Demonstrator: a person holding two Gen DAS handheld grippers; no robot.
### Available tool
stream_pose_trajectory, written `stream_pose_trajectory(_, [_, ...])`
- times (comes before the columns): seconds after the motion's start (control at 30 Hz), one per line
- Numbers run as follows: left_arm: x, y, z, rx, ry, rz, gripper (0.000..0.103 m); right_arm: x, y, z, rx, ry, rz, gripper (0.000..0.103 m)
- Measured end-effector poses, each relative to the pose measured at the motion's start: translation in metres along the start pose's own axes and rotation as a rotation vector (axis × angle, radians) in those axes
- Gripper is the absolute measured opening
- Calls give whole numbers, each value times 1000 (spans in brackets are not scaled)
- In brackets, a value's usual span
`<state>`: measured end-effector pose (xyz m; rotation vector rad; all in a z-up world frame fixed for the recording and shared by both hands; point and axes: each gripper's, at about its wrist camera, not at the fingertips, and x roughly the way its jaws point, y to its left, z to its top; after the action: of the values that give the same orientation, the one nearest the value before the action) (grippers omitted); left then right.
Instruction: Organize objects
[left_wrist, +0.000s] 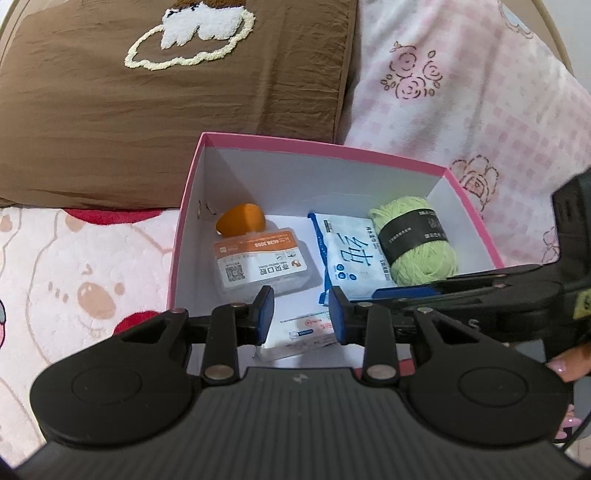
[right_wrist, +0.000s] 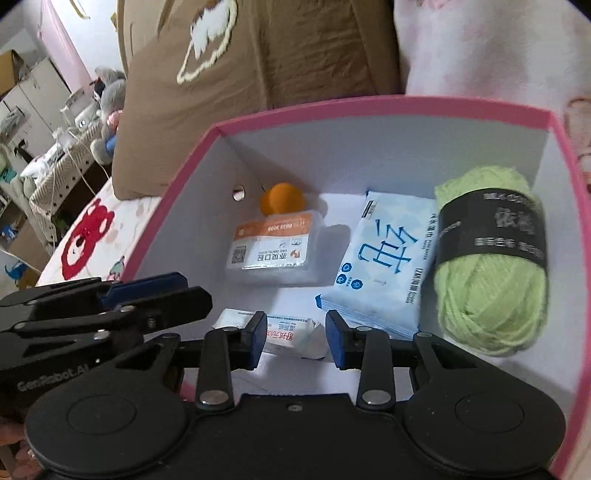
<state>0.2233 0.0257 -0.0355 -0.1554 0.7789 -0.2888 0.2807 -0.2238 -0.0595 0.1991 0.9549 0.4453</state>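
A pink box (left_wrist: 332, 147) with white inside walls (right_wrist: 369, 103) sits on the bed. In it lie a green yarn ball (left_wrist: 421, 240) (right_wrist: 487, 266), a blue tissue pack (left_wrist: 351, 254) (right_wrist: 384, 266), a clear floss case with an orange label (left_wrist: 258, 258) (right_wrist: 269, 247), an orange ball (left_wrist: 240, 219) (right_wrist: 282, 199) and a small white packet (left_wrist: 299, 336) (right_wrist: 291, 334). My left gripper (left_wrist: 301, 314) is open and empty above the small packet. My right gripper (right_wrist: 295, 336) is open and empty over the same packet. Each gripper shows in the other's view.
A brown pillow (left_wrist: 166, 92) with a white cloud patch lies behind the box. A pink floral blanket (left_wrist: 480, 92) lies at the right. The bedsheet (left_wrist: 74, 277) has bear prints. Plush toys and shelves (right_wrist: 74, 122) stand beyond the bed's left side.
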Motion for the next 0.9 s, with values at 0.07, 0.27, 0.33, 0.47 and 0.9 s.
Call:
stream_pose_trajectory(0.07, [-4,-1,2,0,8,3,31,-12,3,-2,-15,-13,-4,40])
stream_pose_trajectory(0.27, [-15,-1,8,-3,42,8,36,-41,20,-5,-97,-41,-53,44])
stream_pose_trajectory(0.33, [-20,0,8,-23,37,-15,41,-49,25,-6,-117,-49,-48,45])
stream_pose_trajectory(0.47, [-33,-2,10,-57,35,-32,41,-65,34,-9,-119,-42,-12,46])
stream_pose_trajectory(0.9, [-81,-17,11,-41,60,1,52,-120,69,-25,-257,-118,-74,72])
